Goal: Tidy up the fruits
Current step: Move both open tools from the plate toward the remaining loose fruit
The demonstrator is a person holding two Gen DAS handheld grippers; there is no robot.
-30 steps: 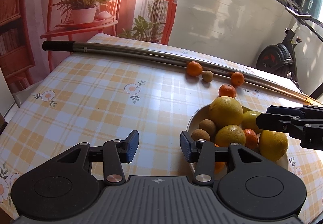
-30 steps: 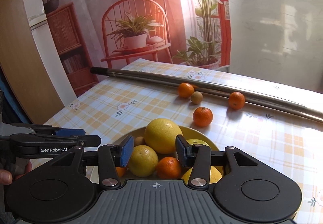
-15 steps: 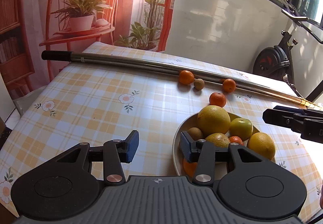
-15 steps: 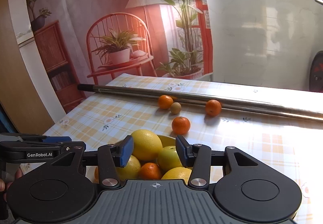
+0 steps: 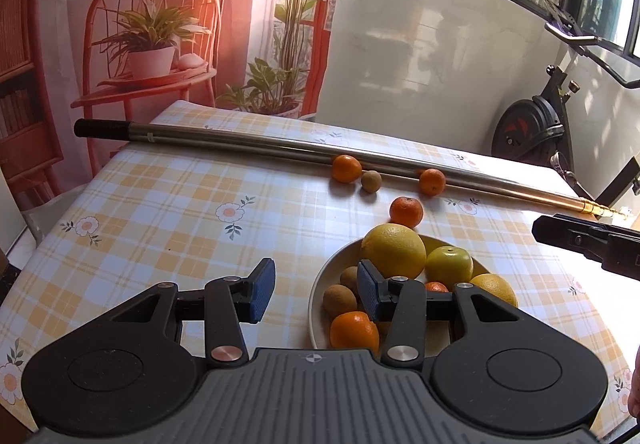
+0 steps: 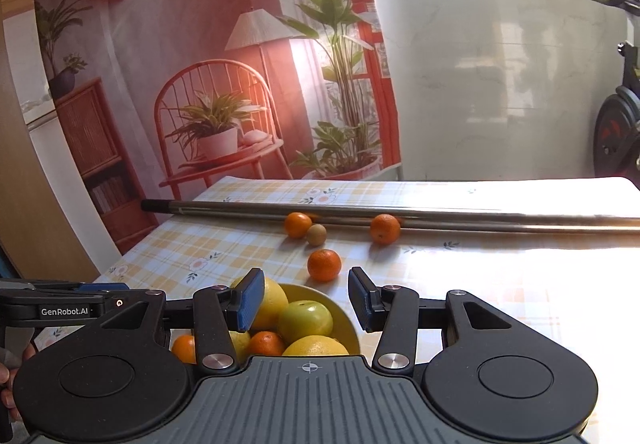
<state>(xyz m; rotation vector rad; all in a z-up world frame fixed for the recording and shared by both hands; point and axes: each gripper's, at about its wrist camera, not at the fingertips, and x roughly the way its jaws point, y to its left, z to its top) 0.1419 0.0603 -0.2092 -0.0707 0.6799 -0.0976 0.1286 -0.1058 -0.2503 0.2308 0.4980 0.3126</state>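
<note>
Reading "GenRobot.AI" on left hand-held gripper (image 6: pixel 60 311), both hand-held grippers released, fruit bowl (image 5: pixel 320 280) below

Both tongs have drawn back and up from the bowl (image 5: pixel 320 284) over the last second, so the fruit pile sits lower and smaller in each wrist view and more of the checked counter (image 5: pixel 180 212) shows around it. In the left view a tangerine (image 5: pixel 354 330) at the bowl's near edge, earlier mostly hidden behind the left tongs (image 5: pixel 316 290), is now plain to see. The right tongs (image 6: pixel 306 300), which framed the large yellow citrus (image 6: pixel 272 302) before, now have their gap over the bowl's far rim and the loose tangerine (image 6: pixel 324 265) beyond it, and their jaws stand wider apart.
</note>
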